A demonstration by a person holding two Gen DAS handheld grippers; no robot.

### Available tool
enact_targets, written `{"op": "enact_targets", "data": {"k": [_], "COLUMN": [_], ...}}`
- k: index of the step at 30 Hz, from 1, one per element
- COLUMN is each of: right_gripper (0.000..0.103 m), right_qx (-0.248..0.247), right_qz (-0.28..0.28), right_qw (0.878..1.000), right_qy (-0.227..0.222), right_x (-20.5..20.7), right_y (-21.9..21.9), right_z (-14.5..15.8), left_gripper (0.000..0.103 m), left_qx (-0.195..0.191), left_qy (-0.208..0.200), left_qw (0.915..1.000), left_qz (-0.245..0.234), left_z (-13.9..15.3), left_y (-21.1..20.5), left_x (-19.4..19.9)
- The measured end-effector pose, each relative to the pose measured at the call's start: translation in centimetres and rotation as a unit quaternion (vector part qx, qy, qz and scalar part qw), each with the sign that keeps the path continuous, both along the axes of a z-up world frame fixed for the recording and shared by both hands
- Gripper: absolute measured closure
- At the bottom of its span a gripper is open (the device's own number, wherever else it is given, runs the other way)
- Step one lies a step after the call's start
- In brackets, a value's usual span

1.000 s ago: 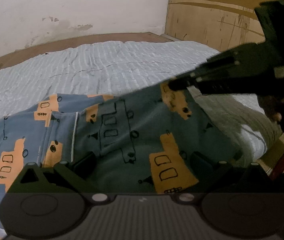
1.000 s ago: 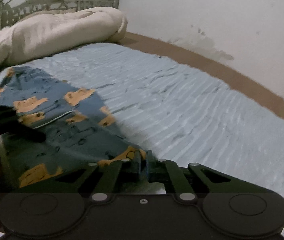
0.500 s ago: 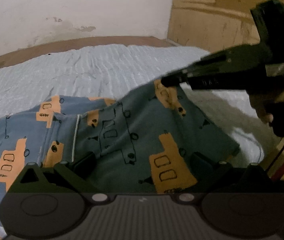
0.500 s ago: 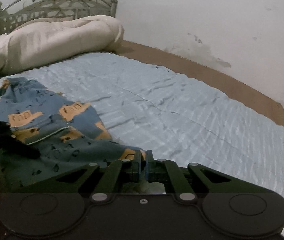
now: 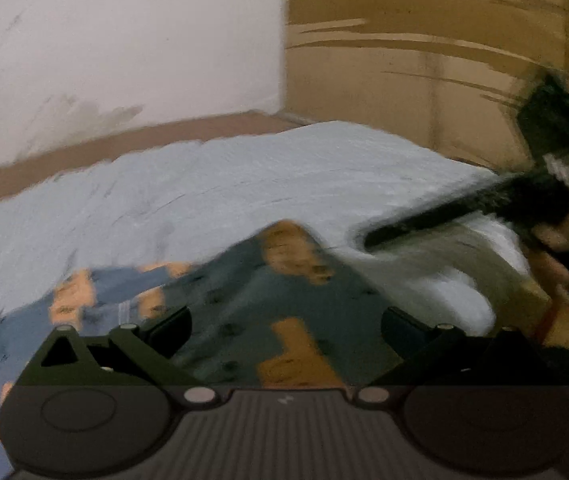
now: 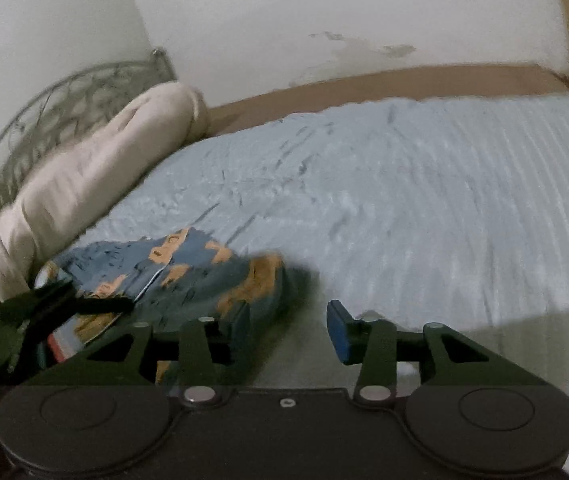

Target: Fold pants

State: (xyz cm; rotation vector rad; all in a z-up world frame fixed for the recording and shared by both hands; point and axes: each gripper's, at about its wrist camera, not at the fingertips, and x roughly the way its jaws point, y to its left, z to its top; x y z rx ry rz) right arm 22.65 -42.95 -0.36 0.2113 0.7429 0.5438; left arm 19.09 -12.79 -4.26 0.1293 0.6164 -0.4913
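The blue pants with orange truck prints lie folded on the light blue bedsheet. In the right wrist view the pants sit at the lower left. My left gripper is open and hovers over the pants, cloth showing between its jaws. My right gripper is open and empty just right of the pants' edge. It shows in the left wrist view as a dark bar off the cloth. The left gripper shows in the right wrist view over the pants.
A rolled cream blanket lies by the metal headboard at the left. A brown bed frame runs along the white wall. A wooden panel stands at the bed's far right end.
My right gripper has opened, let go of the pants corner and pulled away to the right. The lifted corner has dropped onto the bed. Both views have swung and blurred.
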Motion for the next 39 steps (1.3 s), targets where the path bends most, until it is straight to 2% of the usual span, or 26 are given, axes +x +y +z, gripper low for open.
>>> {"op": "enact_targets", "data": {"k": [5,7,9,10,11,14,18,21,24,25,26,29,33,34,36,37,39], "right_gripper": [0.064,0.064,0.076,0.094,0.097,0.099,0.099,0.089,0.079,0.070,0.066,0.066,0.066,0.067,0.091,0.098,0.100], "right_qx": [0.077,0.096,0.108,0.112,0.110,0.094,0.061,0.072,0.089,0.092,0.092,0.103,0.113,0.113,0.101,0.086,0.077], "right_qz": [-0.009,-0.009,-0.011,-0.013,-0.019,-0.027,-0.023,-0.031,-0.059,-0.062,-0.065,-0.060,-0.039,-0.036,-0.032,-0.036,-0.037], "right_qw": [0.997,0.995,0.993,0.992,0.993,0.995,0.997,0.997,0.994,0.994,0.994,0.993,0.992,0.992,0.993,0.994,0.995], "right_qy": [0.030,0.039,0.047,0.047,0.044,0.027,0.033,0.023,0.003,-0.003,-0.006,0.002,0.039,0.047,0.059,0.058,0.044], "right_x": [-4.1,-4.8,-5.4,-5.8,-6.2,-7.7,-9.0,-9.1,-7.6,-6.6,-5.7,-1.9,2.5,3.2,4.4,4.5,4.6], "right_y": [-0.6,-0.2,0.4,0.7,1.0,1.8,2.7,1.7,0.2,-0.2,-0.4,-0.4,0.8,1.2,2.0,2.5,3.1], "right_z": [-1.6,-2.1,-2.6,-2.8,-2.8,-2.3,-2.4,-2.1,-0.8,-0.4,-0.3,-0.6,-2.0,-2.3,-2.7,-2.7,-2.4], "left_gripper": [0.001,0.001,0.001,0.001,0.001,0.001,0.001,0.001,0.001,0.001,0.001,0.001,0.001,0.001,0.001,0.001,0.001], "left_qx": [0.012,0.008,0.016,0.020,0.024,0.026,0.016,0.006,-0.018,-0.026,-0.031,-0.032,-0.020,-0.014,0.013,0.019,0.017], "left_qy": [0.037,0.053,0.056,0.054,0.052,0.049,0.051,0.049,0.051,0.053,0.054,0.045,0.046,0.050,0.054,0.048,0.048], "left_qw": [0.9955,0.9939,0.9933,0.9934,0.9934,0.9932,0.9926,0.9929,0.9934,0.9938,0.9943,0.9971,0.9986,0.9986,0.9984,0.9986,0.9986], "left_qz": [0.087,0.097,0.100,0.100,0.100,0.102,0.109,0.108,0.102,0.095,0.086,0.051,0.018,0.013,0.013,0.013,0.014], "left_z": [-0.6,-0.9,-1.1,-1.2,-1.2,-1.4,-1.0,-0.4,-0.3,-0.3,-0.3,-0.2,-0.8,-1.1,-1.9,-2.1,-2.4], "left_y": [2.6,3.3,3.5,3.3,3.2,3.0,3.1,3.0,2.7,2.3,1.9,0.2,-2.1,-2.6,-3.5,-3.7,-3.7], "left_x": [2.3,2.9,3.1,2.8,2.7,2.2,2.4,2.1,1.7,1.5,1.3,0.3,-0.3,-0.3,-0.2,-0.3,-0.5]}}
